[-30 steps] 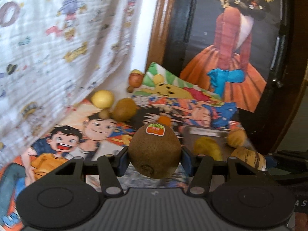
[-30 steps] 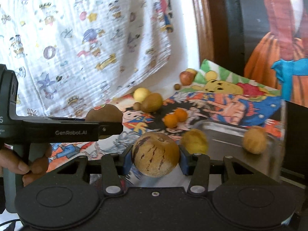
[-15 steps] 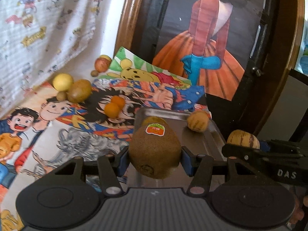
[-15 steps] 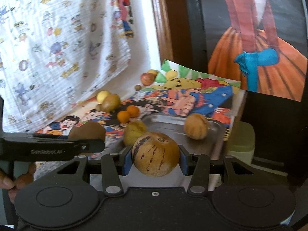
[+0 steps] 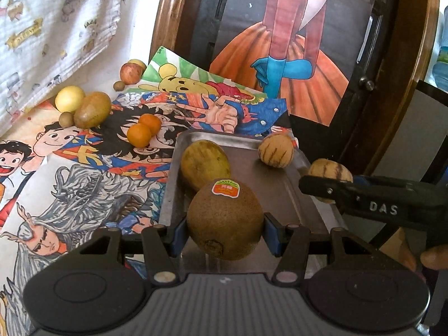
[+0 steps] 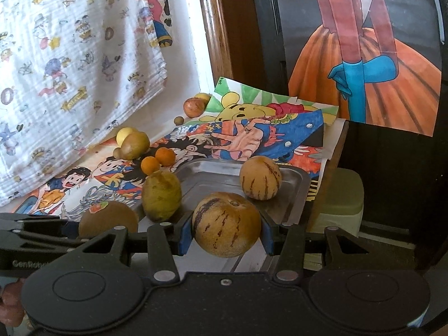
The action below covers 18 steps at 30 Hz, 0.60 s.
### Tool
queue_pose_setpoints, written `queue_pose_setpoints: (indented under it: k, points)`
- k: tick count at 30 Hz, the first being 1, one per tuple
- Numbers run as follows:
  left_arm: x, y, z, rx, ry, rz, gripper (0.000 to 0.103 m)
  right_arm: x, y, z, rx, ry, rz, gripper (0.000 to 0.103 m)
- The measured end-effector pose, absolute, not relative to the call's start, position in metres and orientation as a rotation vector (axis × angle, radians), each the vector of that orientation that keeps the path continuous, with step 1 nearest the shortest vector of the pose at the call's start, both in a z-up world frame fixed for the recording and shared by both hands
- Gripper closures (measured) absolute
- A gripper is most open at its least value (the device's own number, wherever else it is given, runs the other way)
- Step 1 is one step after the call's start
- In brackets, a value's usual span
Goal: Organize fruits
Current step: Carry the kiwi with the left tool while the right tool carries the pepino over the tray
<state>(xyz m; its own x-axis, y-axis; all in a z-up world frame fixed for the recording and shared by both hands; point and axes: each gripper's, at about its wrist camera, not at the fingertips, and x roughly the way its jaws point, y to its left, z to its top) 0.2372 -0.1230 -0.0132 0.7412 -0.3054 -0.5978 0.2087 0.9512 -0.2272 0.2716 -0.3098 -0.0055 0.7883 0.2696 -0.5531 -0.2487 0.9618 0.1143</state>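
Along the left side of the tabletop [image 5: 92, 198], which is covered in cartoon posters, a printed cloth [image 5: 56, 28] hangs at the wall. Just in front of it sit a yellow round fruit [image 5: 69, 98], a brown oval fruit [image 5: 92, 109] touching it, and a small brown ball [image 5: 66, 118] beside them. Farther back, near the far edge, a reddish fruit [image 5: 130, 73] lies with a tiny brown one [image 5: 119, 85] next to it. Two small oranges [image 5: 143, 130] touch each other nearer the middle. To their right a metal tray [image 5: 282, 193] lies toward the right edge of the tabletop; a yellow-green fruit [image 5: 205, 164] rests in its near left part and a striped melon-like fruit [image 5: 276, 150] sits at its far right corner. The left hand-held gripper [image 5: 225, 233] is clenched on a kiwi [image 5: 225, 220] with an orange sticker, held over the near end of the tray. Farther right, the right hand-held gripper [image 6: 225, 235] grasps a second striped fruit [image 6: 226, 223] between its blue pads, over the tray's near right part. A fingertip [image 5: 434, 256] shows at the right rim of the left wrist view. Past the tabletop's right edge stands a pale green container [image 6: 340, 198], and a painting of an orange skirt [image 6: 372, 84] leans behind.
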Motion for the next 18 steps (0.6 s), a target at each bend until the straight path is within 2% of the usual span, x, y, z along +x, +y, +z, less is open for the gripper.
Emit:
queue_pose_setpoints:
  k: [18]
  points:
    - [0.257,-0.125,-0.028,-0.158,0.706,-0.297,0.043,0.321,-0.305,-0.034,0.023,0.648,0.262,0.054]
